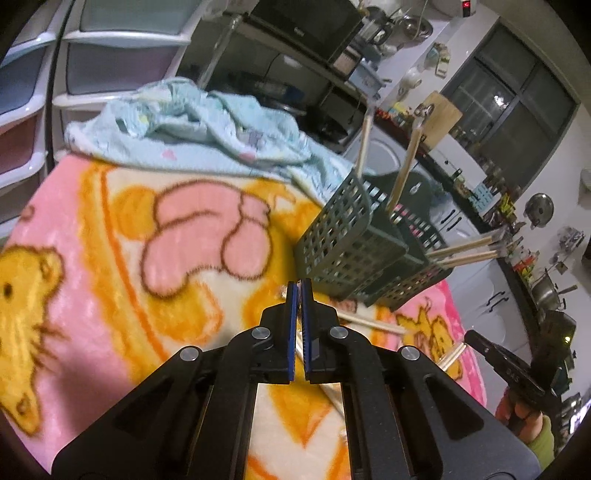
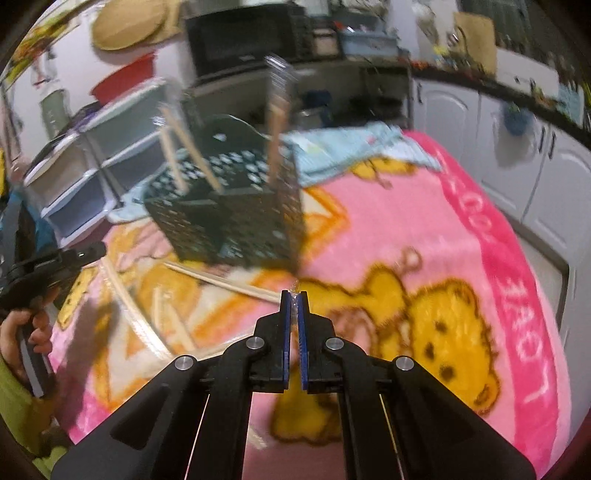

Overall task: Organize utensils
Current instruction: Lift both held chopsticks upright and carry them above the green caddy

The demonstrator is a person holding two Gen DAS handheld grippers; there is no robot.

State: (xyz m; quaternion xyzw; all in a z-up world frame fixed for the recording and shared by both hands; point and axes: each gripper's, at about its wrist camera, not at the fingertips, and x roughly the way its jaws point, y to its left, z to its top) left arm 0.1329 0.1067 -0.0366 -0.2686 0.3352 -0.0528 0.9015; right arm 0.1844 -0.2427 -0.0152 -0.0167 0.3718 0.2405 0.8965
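Note:
A dark green slotted utensil holder (image 1: 354, 243) stands on the pink cartoon blanket (image 1: 110, 240), with several wrapped wooden chopsticks (image 1: 404, 173) sticking out of it. It also shows in the right wrist view (image 2: 236, 214). My left gripper (image 1: 300, 291) is shut on a wrapped chopstick (image 1: 299, 343) that runs down between the pads. My right gripper (image 2: 294, 295) is shut on a clear-wrapped chopstick (image 2: 294, 299); only the wrapper tip shows. Loose chopsticks (image 2: 221, 282) lie on the blanket in front of the holder.
A crumpled light blue cloth (image 1: 207, 125) lies behind the holder. White plastic drawers (image 1: 29, 110) stand at the left. A kitchen counter with a microwave (image 1: 306, 26) and white cabinets (image 2: 517, 147) surround the blanket. The other hand-held gripper (image 1: 506, 365) is at the right.

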